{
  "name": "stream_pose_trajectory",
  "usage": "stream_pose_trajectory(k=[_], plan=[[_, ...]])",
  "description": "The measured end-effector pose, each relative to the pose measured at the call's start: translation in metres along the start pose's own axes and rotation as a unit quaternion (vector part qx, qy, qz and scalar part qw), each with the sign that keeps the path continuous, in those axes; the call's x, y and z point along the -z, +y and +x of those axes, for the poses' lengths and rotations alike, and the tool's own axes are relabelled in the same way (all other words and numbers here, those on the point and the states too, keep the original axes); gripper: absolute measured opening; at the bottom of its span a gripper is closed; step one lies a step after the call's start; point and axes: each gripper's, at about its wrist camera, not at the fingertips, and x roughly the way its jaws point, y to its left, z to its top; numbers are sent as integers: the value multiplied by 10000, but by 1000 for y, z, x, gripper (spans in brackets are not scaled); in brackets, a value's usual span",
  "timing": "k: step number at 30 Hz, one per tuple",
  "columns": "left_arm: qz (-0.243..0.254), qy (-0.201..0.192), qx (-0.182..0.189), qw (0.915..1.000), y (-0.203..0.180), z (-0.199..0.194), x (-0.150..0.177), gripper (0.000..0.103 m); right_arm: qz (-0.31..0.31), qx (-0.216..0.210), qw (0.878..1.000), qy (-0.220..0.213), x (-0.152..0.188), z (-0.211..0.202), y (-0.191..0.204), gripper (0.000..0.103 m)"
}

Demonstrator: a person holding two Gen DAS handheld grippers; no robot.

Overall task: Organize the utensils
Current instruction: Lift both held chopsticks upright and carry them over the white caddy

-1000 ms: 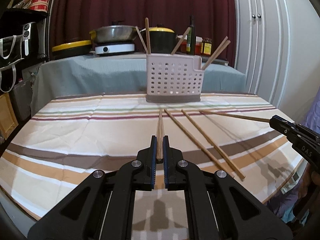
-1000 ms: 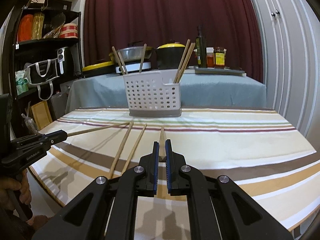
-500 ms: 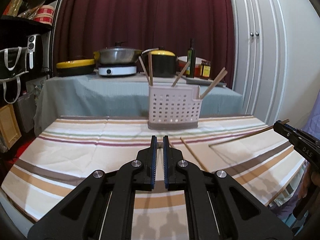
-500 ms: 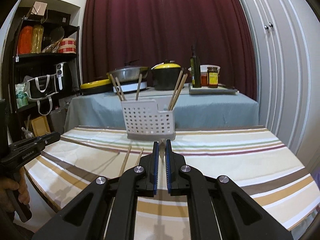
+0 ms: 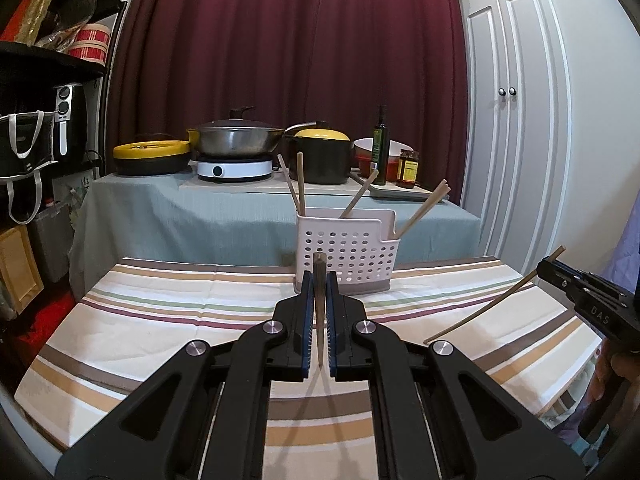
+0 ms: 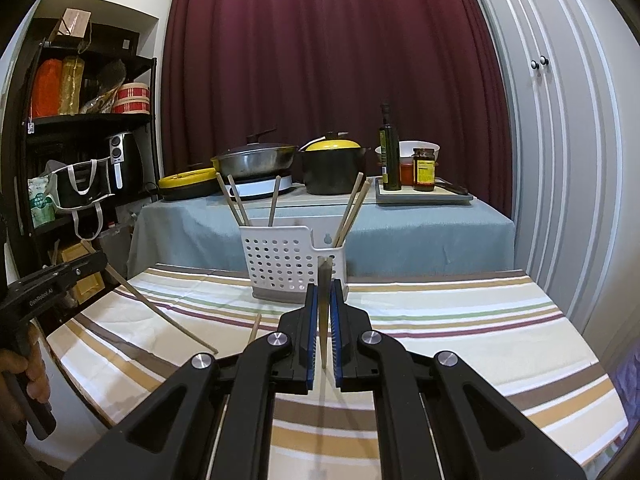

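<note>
A thin wooden chopstick (image 5: 319, 304) stands pinched between the blue-padded fingers (image 5: 307, 316) of the left gripper (image 5: 319, 280), its shaft running along the narrow gap between the pads and its blunt upper end poking out past the fingertips. The right gripper (image 6: 325, 292) clamps a second wooden chopstick (image 6: 323, 312) in the same way, its blue pads (image 6: 337, 328) pressed close on either side of the stick. Seen from the left wrist camera, the right gripper sits at about 3 o'clock with its chopstick slanting down toward the cloth, the lower tip above the stripes. Seen from the right wrist camera, the left gripper (image 6: 102, 258) sits at about 9 o'clock, its chopstick (image 6: 160, 312) sloping down toward the centre.

At 12 o'clock from both grippers stands the white perforated plastic utensil caddy with a grey base (image 5: 347, 250), upright near the far edge of the table. Several more wooden chopsticks (image 5: 300, 188) lean inside it: some in the larger compartment, two in the smaller side pocket. One loose wooden chopstick (image 6: 255, 325) lies on the striped tablecloth (image 5: 160, 320), just left of the right gripper's fingers.

Beyond the table, a grey-covered counter (image 5: 180, 208) carries a steel wok on a white hob (image 5: 236, 142), a black pot with a yellow lid (image 5: 322, 152) and a dark glass bottle (image 5: 380, 144), before a maroon curtain (image 5: 280, 40).
</note>
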Motion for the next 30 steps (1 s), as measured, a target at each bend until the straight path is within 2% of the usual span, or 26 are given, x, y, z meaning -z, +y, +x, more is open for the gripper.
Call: stream_pose_trajectory(k=[11,30], plan=[[120,2,-177,9998,1,23,-17,6,-58,54,10000,-12,-24,29,-4,7],[86,73,-207,9997,10,58,-42,7,-46,119,9999,-20,-43,62,-8,7]])
